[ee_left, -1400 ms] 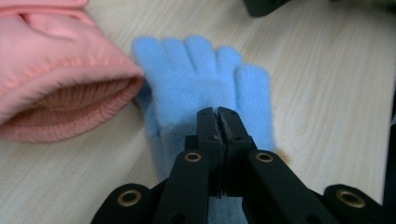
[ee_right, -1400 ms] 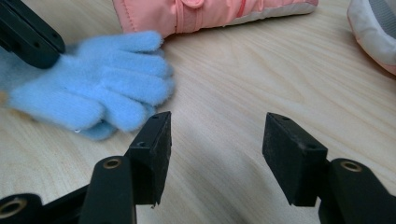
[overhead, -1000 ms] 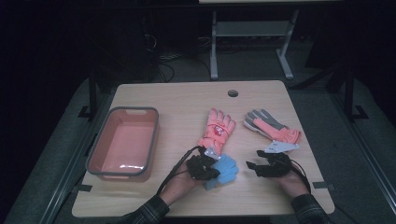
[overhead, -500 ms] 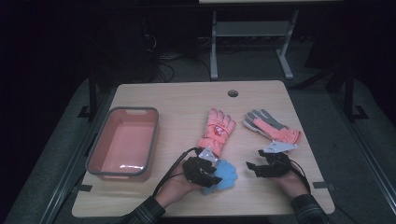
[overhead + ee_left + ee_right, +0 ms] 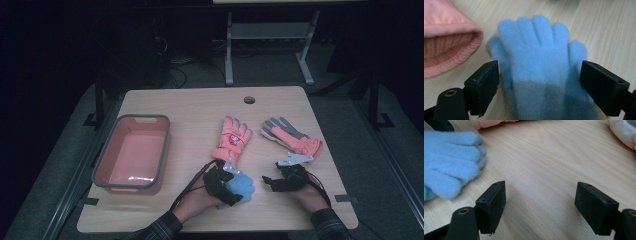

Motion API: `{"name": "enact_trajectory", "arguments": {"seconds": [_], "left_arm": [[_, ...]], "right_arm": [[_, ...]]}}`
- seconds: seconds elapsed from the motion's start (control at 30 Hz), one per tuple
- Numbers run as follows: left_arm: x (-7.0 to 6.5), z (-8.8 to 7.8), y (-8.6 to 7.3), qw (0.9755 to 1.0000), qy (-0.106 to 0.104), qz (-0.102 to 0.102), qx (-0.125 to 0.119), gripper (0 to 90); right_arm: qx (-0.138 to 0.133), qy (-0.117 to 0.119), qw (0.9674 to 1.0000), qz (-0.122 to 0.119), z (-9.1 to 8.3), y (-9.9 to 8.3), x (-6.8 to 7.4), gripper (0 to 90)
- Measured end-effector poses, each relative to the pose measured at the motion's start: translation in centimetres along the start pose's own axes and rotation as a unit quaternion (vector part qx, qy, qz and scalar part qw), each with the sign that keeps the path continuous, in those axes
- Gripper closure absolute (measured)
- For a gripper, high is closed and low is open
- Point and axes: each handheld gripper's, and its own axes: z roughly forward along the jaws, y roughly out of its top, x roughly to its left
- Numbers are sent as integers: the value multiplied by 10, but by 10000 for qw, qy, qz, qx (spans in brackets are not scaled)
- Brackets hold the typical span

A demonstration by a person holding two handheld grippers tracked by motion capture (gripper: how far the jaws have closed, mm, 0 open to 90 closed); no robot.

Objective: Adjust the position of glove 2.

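The left gripper has just been opening its fingers: they now stand spread, the blue glove lying loose between them on the worktop. It seems released. The right gripper waits nearby, fingers spread around nothing.

The right gripper hangs low over the table, its two black jaws set wide apart with only bare pale wood grain between them. A fuzzy blue glove lies flat on the table at the left edge, its fingers pointing toward the middle and ending near the left jaw without touching it. A strip of pink glove shows along the top edge, and another pink cuff sits in the top right corner.
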Motion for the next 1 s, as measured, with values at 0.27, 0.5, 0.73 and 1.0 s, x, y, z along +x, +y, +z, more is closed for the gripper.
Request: {"name": "enact_trajectory", "arguments": {"seconds": [0.27,0.5,0.73,1.0], "left_arm": [[-1,-3,-3,9998,-25,217,-13,241],[-1,-5,-4,9994,-248,212,-135,480],[5,-5,-4,9970,-746,130,-131,722],[12,-6,-4,9945,-1028,56,-179,763]], "right_arm": [[-33,17,10000,-5,3,-1,0,194],[-30,39,10000,0,3,0,1,181],[-34,60,10000,-24,4,0,1,177],[-2,100,9999,-61,3,0,2,159]]}}
